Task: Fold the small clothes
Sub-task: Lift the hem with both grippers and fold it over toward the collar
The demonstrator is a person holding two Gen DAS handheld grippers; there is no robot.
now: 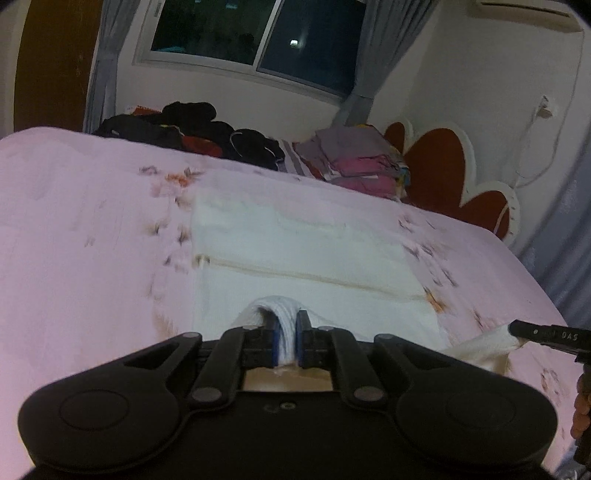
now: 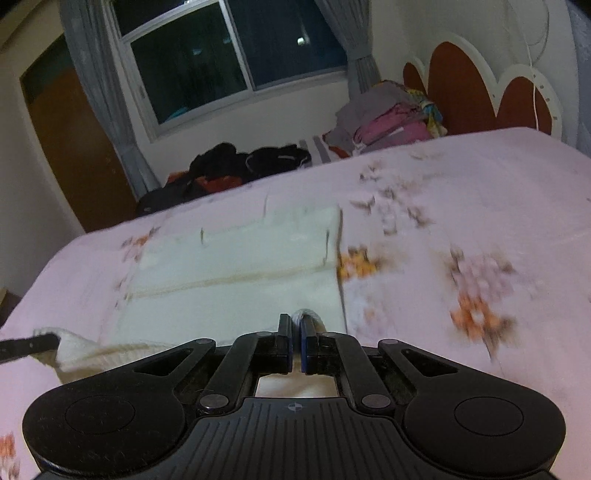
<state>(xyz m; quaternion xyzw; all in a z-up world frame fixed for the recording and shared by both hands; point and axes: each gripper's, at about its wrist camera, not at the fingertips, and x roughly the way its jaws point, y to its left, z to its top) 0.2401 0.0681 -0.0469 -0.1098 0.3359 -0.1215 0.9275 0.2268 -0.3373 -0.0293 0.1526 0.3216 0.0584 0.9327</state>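
Ahead of both clamped hand-held grippers [image 1: 286, 334] [image 2: 296, 334], your white towel [image 1: 295, 243] stretches crosswise toward its far edge.

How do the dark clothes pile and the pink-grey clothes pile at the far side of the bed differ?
The dark pile is black with some red; the pink-grey pile is lighter. The dark pile looks loose and spread out; the pink-grey pile looks stacked and taller. Both lie on the bed below the window.

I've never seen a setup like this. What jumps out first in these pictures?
A white cloth spread across the pink flowered bed, its near edge pinched up by two black claws: the left claw and the right claw. Behind it, heaped dark clothes and a folded stack sit under the window.
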